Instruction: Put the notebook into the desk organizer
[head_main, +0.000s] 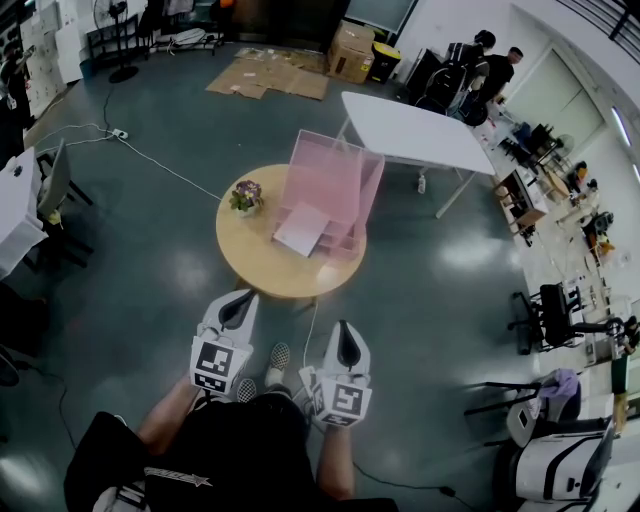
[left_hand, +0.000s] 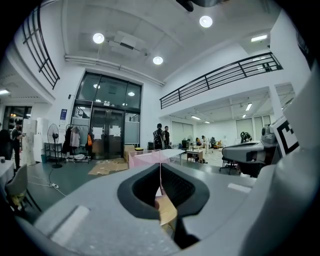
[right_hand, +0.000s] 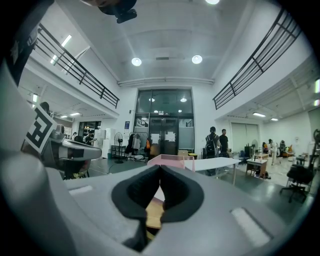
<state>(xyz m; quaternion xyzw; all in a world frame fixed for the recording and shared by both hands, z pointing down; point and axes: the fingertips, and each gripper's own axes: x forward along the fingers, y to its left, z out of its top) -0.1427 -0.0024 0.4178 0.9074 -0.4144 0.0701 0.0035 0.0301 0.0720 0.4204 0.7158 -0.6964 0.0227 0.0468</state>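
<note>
while left gripper (head_main: 238, 298) and right gripper (head_main: 344, 329) are closed, notebook (head_main: 302, 229) touches organizer (head_main: 345, 172).

Round table (head_main: 245, 268) with desk organizer (head_main: 340, 185), seen from its near side

The desk organizer is set on the table's right half, and the potted plant (head_main: 246, 196) on the left part, apart from it. The notebook (head_main: 302, 230) is laid at the organizer's open front. The left gripper (head_main: 243, 297) and right gripper (head_main: 343, 327) are held side by side, short of the table's near edge. A long table (head_main: 415, 130) is placed behind, to the right, and flattened cardboard (head_main: 270, 78) farther back on the floor.
</note>
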